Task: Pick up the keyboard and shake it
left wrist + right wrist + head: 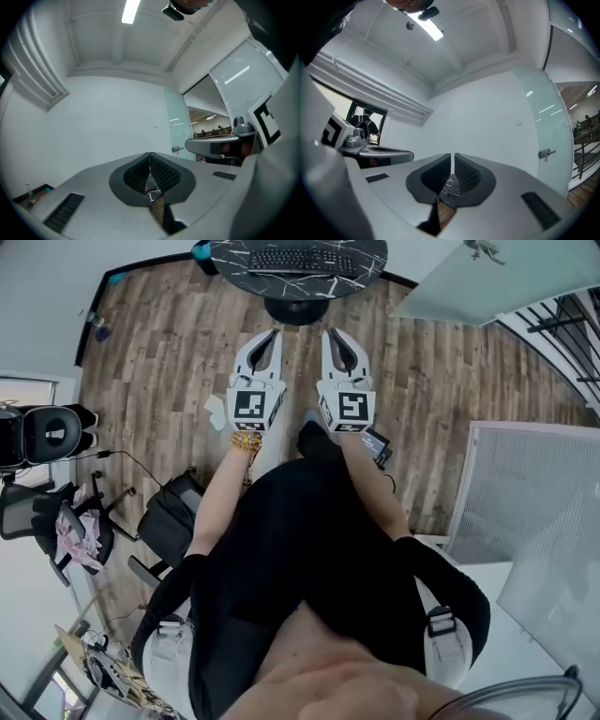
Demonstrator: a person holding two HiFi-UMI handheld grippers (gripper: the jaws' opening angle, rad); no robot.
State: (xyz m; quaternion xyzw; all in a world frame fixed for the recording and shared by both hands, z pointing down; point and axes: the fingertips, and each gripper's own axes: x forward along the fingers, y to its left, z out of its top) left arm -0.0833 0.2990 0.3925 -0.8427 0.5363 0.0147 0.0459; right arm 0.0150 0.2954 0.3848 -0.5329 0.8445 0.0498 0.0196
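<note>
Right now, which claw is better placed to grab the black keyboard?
Neither wins: left claw and right claw are side by side, both shut, equally short of the black keyboard on the round dark marble table. Left faces its left end, right its right end; probably use both.

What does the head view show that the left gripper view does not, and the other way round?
Only the head view: the keyboard on the round table, black chairs, the person's body. Only the left gripper view: the ceiling light, the white wall, the glass door. Both: the left gripper, jaws together and empty, the right gripper beside it, and some wooden floor.
</note>
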